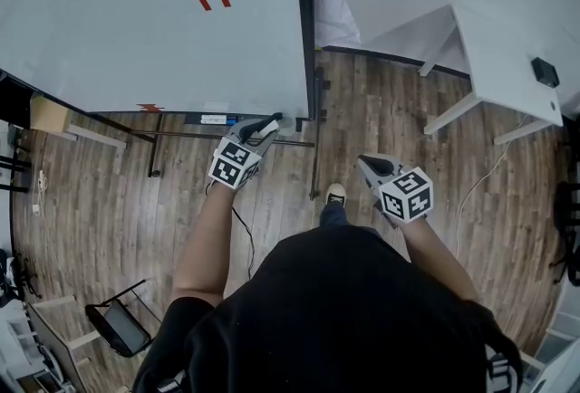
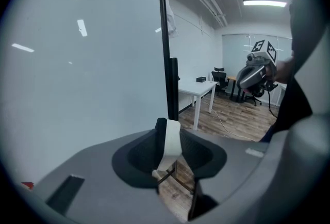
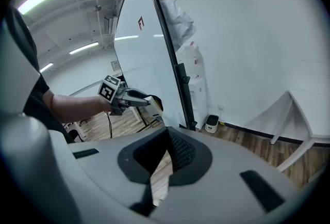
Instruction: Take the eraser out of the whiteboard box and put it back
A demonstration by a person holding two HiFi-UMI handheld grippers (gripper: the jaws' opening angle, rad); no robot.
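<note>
The right gripper (image 1: pixel 370 167) hangs clenched and empty over the wood floor (image 1: pixel 109 192). Ahead, the left gripper (image 1: pixel 265 129) grasps the eraser (image 2: pixel 172 141), its white face showing, near the lower right corner of the whiteboard (image 1: pixel 145 20). A white table (image 1: pixel 507 65) stands beyond, to the right.

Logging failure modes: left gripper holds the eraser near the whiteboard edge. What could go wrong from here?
1. The eraser sits slanted in the left gripper, so it may twist or slip.
2. The whiteboard's black post stands close ahead; the eraser could clip it on the way back.
</note>
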